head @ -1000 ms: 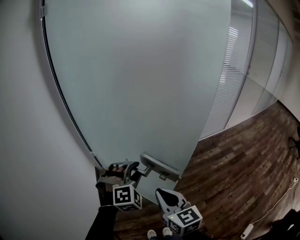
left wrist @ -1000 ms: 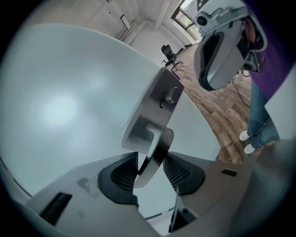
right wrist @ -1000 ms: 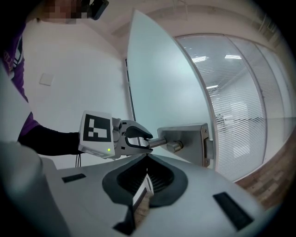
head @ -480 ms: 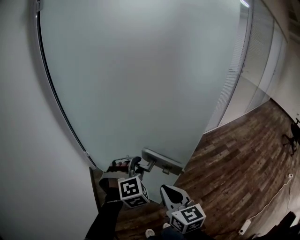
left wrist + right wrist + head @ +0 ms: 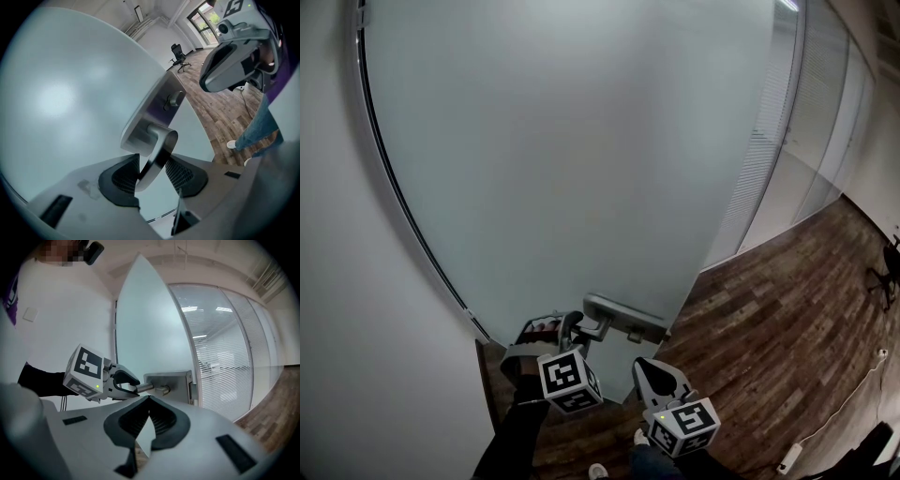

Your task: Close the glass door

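Since the earlier head view, the tall frosted pale-green glass door [image 5: 581, 169] has swung so that its free edge sits further right, covering more of the glass partition with white slatted blinds [image 5: 773, 159]. Both tongs have also shifted a little to the right and lower in the picture.

The door is not shut. The right gripper view shows its free edge standing clear of the blinds, with the brushed-metal handle plate [image 5: 171, 380] mounted right at that edge. In the head view the door fills the upper middle, with the plain white wall [image 5: 356, 328] on its left and the dark brown wood-plank floor [image 5: 769, 347] on its right.

The left gripper [image 5: 567, 328] is clamped on the silver metal lever handle [image 5: 157, 154], which runs between its two ribbed black pads and touches one on each side. A black sleeve [image 5: 511, 441] leads up to this gripper, and its white cube with black square markers [image 5: 570, 380] faces the head camera.

The right gripper [image 5: 649, 370] sits just beside and below the left one, apart from the door and handle. Its jaw tips are together with nothing between them.

A black office chair [image 5: 178, 50] stands far off on the floor, and pale shoes [image 5: 598, 471] show at the bottom edge of the head view.
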